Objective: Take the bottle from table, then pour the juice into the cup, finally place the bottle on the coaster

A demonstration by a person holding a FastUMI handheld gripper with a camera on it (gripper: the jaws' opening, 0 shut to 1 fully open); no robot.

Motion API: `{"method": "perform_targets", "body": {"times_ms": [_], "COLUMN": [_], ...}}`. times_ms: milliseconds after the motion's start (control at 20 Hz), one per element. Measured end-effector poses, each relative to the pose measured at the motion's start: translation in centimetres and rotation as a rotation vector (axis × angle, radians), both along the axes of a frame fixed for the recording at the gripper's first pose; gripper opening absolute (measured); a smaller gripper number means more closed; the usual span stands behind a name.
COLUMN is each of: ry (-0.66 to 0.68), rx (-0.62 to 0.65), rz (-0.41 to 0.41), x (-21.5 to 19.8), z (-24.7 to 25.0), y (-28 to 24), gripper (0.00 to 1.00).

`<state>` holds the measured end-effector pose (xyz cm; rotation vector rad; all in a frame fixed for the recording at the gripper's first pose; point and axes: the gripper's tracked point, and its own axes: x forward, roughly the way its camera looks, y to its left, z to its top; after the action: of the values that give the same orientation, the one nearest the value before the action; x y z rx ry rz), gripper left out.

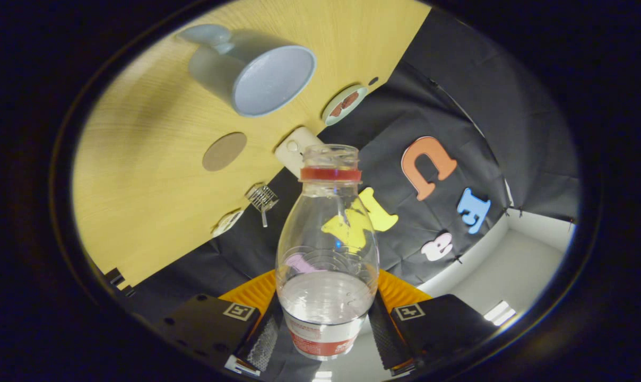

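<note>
Clamping the bottle (327, 249) low between both fingers, your hand-held gripper (326, 331) carries light, slippery, squashable plastic toward the cup (257, 71), so squeeze gently.

Light wood-grain table (140, 175) fills upper left of frame, seen tilted. On it: grey cup (251, 71) top centre; round brown coaster (224, 151) below cup; small round dish (344, 104) near table edge; white block (295, 148); small metal wire piece (262, 199). Gripper (326, 329) fingers pressed on bottle (327, 254), bottom centre.
</note>
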<state>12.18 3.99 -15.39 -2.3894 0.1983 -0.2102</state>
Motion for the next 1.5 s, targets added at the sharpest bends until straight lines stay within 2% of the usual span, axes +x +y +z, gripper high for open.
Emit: {"method": "perform_targets", "body": {"times_ms": [150, 350, 550, 750, 900, 1150, 1500], "ry": [-0.021, -0.022, 0.031, 0.056, 0.083, 0.052, -0.041], "rx": [0.075, 0.243, 0.558, 0.832, 1.046, 1.407, 1.731], "rz": [0.013, 0.034, 0.036, 0.002, 0.055, 0.128, 0.218], "x": [-0.3, -0.2, -0.4, -0.6, -1.0, -1.0, -0.8], "z": [-0.1, -1.1, -3.5, -5.5, -6.5, -7.7, -6.1], "y": [0.0, -0.7, -2.6, -4.7, -4.1, -4.4, -5.3], "gripper": [0.80, 0.80, 0.80, 0.81, 0.81, 0.82, 0.82]}}
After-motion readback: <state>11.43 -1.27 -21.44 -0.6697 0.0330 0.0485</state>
